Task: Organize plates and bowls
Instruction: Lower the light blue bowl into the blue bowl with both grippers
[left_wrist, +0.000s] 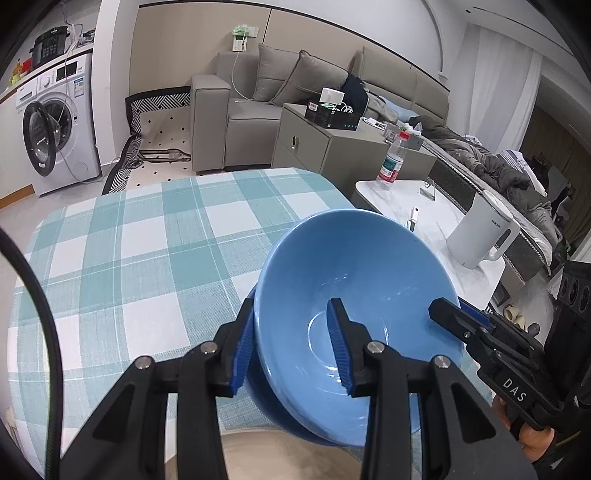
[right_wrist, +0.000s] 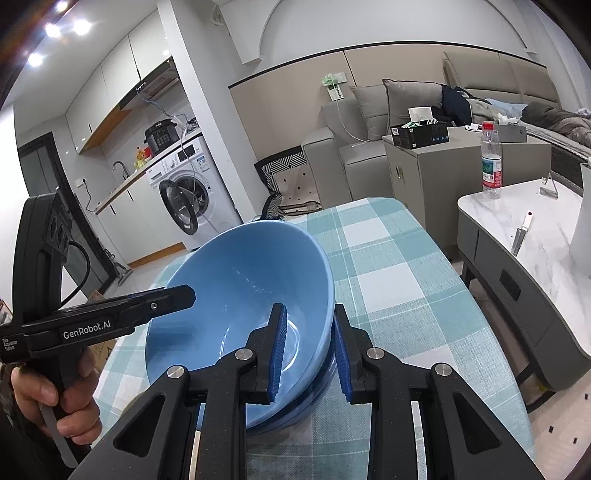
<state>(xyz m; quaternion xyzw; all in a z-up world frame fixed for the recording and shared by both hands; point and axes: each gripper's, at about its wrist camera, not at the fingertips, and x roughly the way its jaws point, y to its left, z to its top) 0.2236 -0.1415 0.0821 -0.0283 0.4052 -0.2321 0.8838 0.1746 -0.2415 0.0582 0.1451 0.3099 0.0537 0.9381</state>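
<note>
Left gripper (left_wrist: 291, 350) clamping blue bowl (left_wrist: 354, 295) rim; right gripper (right_wrist: 308, 347) pinching opposite rim; bowl tilting above checked counter (left_wrist: 129, 240); second blue dish (right_wrist: 314, 395) nesting beneath; beige plate (left_wrist: 258, 458) near.

White letters "DAS" stand on the right gripper (left_wrist: 448, 314), to the right of the left gripper (left_wrist: 291, 345). "GenRobot.AI" stands on the left gripper's body, left of the right gripper's fingers.

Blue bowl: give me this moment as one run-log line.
left claw: shut on blue bowl rim | right claw: shut on opposite rim | bowl: tilted, above checked tablecloth | beige dish: below
</note>
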